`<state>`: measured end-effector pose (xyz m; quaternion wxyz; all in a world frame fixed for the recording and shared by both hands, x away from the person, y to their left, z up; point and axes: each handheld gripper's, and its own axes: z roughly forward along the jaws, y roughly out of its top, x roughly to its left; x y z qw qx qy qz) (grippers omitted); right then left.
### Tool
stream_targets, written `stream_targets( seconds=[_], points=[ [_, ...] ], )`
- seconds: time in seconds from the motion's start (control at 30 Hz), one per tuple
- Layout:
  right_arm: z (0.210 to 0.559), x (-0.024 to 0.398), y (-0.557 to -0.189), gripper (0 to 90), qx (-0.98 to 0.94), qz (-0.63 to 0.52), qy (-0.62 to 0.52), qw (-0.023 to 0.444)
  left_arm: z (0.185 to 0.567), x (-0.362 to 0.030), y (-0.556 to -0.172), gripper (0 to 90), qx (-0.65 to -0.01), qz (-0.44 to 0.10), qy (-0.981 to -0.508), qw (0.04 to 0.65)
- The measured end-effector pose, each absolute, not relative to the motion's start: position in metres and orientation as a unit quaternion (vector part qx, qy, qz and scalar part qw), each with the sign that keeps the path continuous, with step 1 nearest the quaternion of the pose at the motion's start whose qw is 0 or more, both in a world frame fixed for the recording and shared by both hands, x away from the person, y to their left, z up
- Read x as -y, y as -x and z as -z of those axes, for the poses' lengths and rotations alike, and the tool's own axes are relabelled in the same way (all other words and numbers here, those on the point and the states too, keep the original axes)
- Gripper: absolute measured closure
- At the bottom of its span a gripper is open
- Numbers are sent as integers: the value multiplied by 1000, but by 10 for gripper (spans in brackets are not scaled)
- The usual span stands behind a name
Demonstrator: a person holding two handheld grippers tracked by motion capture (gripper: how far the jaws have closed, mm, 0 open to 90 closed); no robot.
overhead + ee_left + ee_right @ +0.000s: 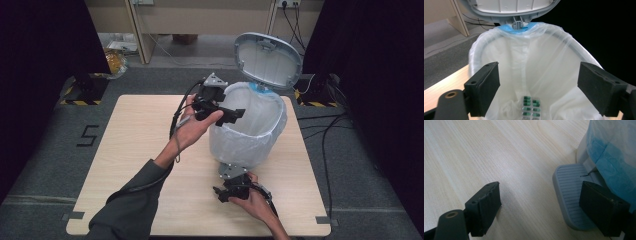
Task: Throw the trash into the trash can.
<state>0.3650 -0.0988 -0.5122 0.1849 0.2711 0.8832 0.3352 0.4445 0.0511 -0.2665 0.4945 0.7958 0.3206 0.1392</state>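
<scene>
My left fingers spread over the open bin, my right ones down at its pedal.

My left gripper (231,116) hangs above the mouth of the bin (250,142), fingers (485,87) spread wide with nothing between them and touching nothing. Below them, a blister pack (531,106) of green capsules lies loose on the white liner at the bottom of the bin. The lid (268,60) stands up behind the rim. My right gripper (223,194) sits low on the table (140,140) at the foot of the bin, fingers (602,207) also apart and pinching nothing. One of them rests on the grey ribbed pedal (570,195); the other hovers over bare wood.
</scene>
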Motion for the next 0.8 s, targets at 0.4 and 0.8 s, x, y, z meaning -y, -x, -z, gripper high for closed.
stream_targets(
  seconds=[0.4,0.8],
  points=[
    [512,99,-365,175,-884,-335,-268,186,273,-98,-427,154,-332,-146,-788,498],
    [512,99,-365,175,-884,-336,-268,186,310,-132,-405,147,-342,-151,-782,499]
  ],
)
